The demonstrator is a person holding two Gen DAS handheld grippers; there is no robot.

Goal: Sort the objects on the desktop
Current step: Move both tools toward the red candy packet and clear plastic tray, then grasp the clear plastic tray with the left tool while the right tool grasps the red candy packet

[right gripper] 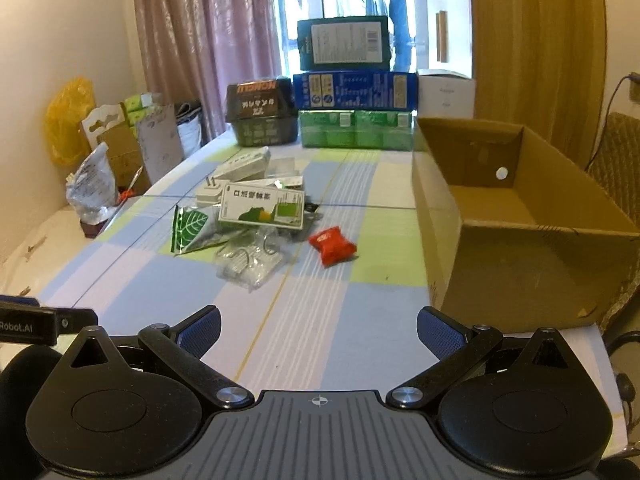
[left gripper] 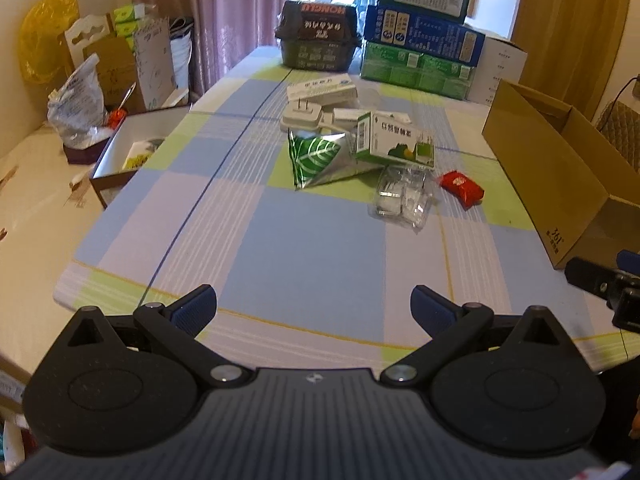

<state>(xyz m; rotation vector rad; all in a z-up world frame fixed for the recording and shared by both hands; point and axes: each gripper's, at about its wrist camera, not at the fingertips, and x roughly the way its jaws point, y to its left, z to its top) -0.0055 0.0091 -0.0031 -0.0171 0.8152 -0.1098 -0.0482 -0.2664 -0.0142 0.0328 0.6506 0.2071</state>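
A loose cluster of small objects lies mid-table on the blue, green and white checked tablecloth (left gripper: 304,240). At its centre a white and green cardboard medicine box (left gripper: 400,142) rests tilted across a green, leaf-printed foil pouch (left gripper: 320,158), touching it. Just in front of the box lies a crumpled clear plastic blister pack (left gripper: 402,196), and beside that, slightly apart to the right, a small red wrapped packet (right gripper: 332,245). Behind the box sit a white plug adapter (left gripper: 302,116) with its prongs up and a long white carton (left gripper: 322,89).

An open brown cardboard box (right gripper: 516,264) stands on the right side of the table, well apart from the cluster; its interior looks bare in the right wrist view.

The left gripper (left gripper: 314,308) hovers over the near edge of the cloth, its blue-padded fingers (left gripper: 196,308) spread wide with nothing between them. The right gripper (right gripper: 318,330) is likewise spread wide and holds nothing, near the cardboard box's front corner.

At the far end stand a dark basket-like container (left gripper: 318,42) and stacked green and blue boxes (left gripper: 420,48). Off the left edge are a white tray (left gripper: 116,148) and a crinkled plastic bag (left gripper: 78,100).
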